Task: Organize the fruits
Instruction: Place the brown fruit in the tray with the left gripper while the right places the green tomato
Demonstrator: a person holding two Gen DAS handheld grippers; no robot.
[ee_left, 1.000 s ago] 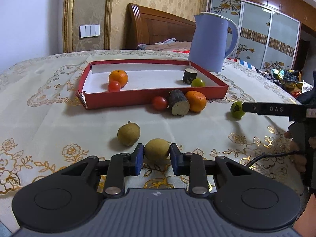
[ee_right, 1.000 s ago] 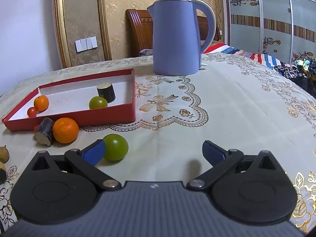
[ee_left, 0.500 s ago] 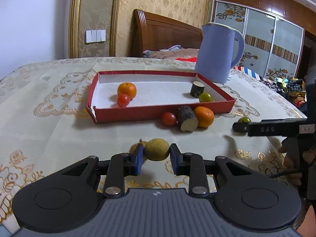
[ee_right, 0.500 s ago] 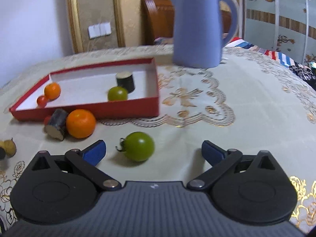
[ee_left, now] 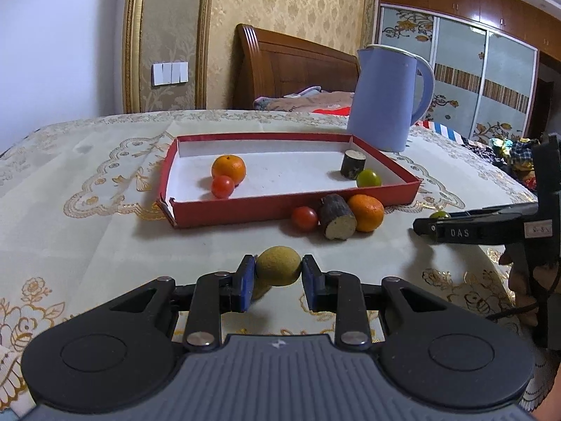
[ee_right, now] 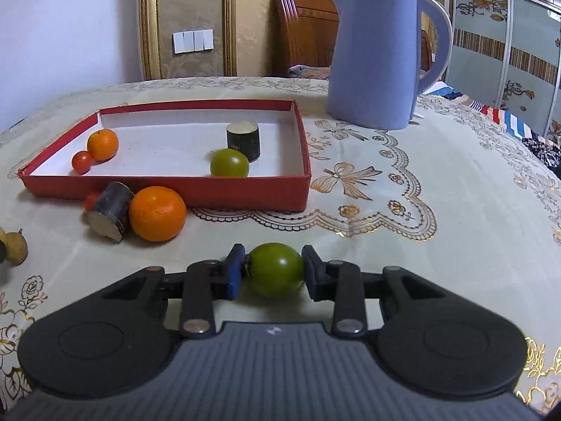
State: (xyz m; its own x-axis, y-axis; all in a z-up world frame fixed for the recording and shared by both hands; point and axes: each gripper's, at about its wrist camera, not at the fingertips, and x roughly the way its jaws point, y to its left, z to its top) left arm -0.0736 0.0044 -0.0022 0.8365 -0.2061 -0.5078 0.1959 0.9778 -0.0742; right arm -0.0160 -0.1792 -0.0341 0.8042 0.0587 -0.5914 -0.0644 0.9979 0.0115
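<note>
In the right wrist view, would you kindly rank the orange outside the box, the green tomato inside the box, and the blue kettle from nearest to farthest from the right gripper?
From the right gripper:
1. Orange, on the cloth, ahead-left.
2. Green tomato, inside the red box, near its front wall.
3. Blue kettle, far right, beyond the box.

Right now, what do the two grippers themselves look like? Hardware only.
Both match: black linkage arms with silver pivot screws, blue finger pads, two round black discs, and a ribbed grey body with a small white logo. The right gripper, seen side-on, reads "DAS" in white and trails a black cable.
</note>
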